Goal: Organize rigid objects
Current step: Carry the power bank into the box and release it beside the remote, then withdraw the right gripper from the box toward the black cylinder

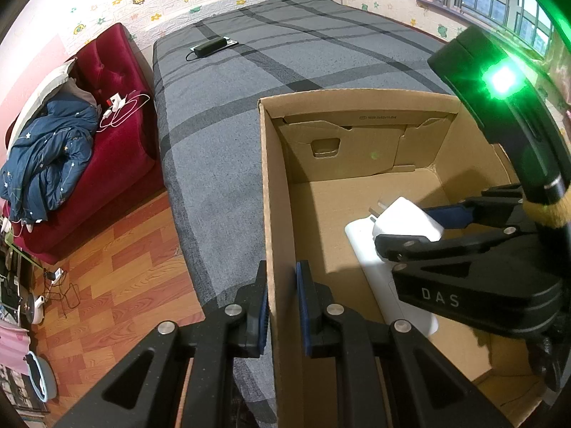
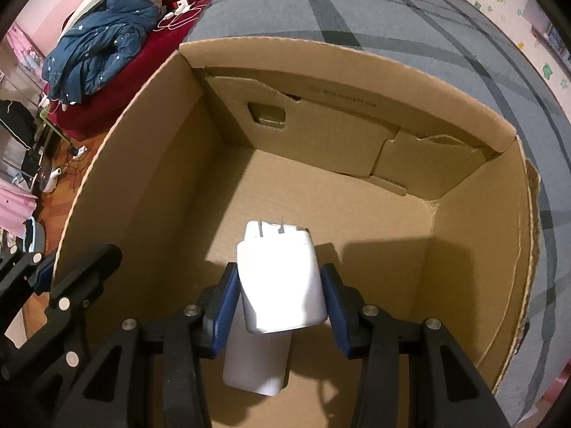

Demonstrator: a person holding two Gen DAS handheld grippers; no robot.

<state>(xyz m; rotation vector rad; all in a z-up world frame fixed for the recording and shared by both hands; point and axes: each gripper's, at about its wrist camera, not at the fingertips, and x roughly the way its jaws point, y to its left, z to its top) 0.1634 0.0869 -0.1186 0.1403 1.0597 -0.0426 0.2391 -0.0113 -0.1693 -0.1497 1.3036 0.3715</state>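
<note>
A cardboard box [image 1: 282, 185] sits on a bed [image 1: 285, 42]. A sofa [image 1: 117, 135] stands left of the bed, behind a floor [image 1: 117, 271]

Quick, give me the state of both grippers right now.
Left gripper: jaws closed on the side wall of the cardboard box.
Right gripper: jaws closed on a white charger plug, held inside the box above another white item.

A white plug adapter [image 2: 282, 278], its two metal prongs pointing away, is held above the floor of an open cardboard box [image 2: 150, 149]. A white rectangular block [image 2: 255, 367] lies flat beneath it.
</note>
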